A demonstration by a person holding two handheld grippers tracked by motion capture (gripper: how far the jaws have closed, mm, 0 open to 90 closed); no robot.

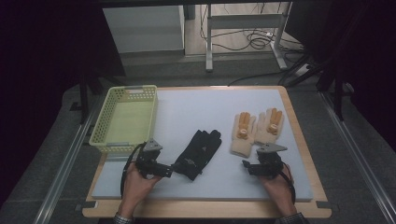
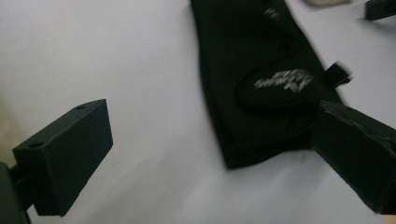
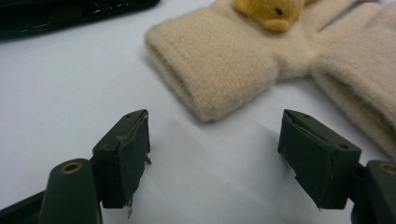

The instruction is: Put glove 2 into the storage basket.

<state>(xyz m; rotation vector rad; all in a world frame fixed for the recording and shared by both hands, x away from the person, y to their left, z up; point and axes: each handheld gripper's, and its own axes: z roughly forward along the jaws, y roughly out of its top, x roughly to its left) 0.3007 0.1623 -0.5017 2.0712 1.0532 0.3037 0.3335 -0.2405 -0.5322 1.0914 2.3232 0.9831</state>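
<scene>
Left gripper (image 1: 175, 169) held low at seven o'clock, jaws spread wide, pointing toward three. Right gripper (image 1: 246, 166) sits at five o'clock, jaws wide apart, aimed toward ten.

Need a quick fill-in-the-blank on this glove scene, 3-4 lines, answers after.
1. The basket stands at the table's ____ side in the high view.
2. The left gripper is nearest the ____ glove.
3. The right gripper's jaws stand ____, with nothing between them.
4. Each cream glove carries a small ____ bear.

Missing words: left; black; open; yellow
</scene>
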